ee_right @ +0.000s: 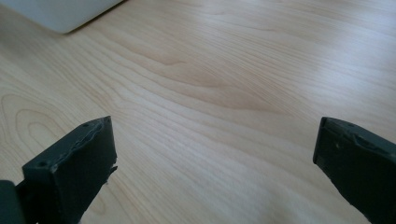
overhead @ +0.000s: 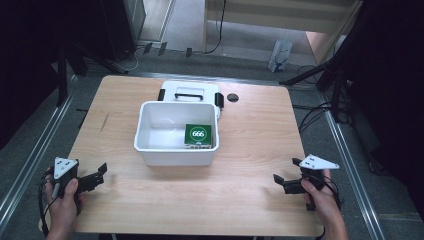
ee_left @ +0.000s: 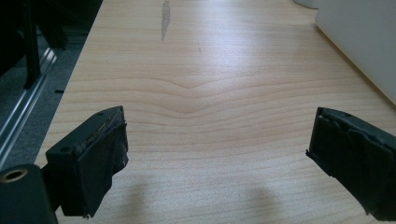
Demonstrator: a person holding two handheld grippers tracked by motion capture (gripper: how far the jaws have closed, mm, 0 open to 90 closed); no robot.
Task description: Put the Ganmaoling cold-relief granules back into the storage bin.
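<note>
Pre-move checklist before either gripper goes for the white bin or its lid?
1. Left gripper open and empty: ok, jaws stand wide apart over bare wood in the left gripper view.
2. Right gripper open and empty: ok, same in the right gripper view.
3. White rectangular plastic bin uncovered: ok, top is open.
4. Green box marked 666 inside the bin: ok, at its right side; whether it lies flat, cannot tell.
5. White lid with handle and black latches reachable: ok, lies behind the bin; whether it touches the bin, cannot tell.
6. Light wooden table free between grippers and bin: ok.
</note>
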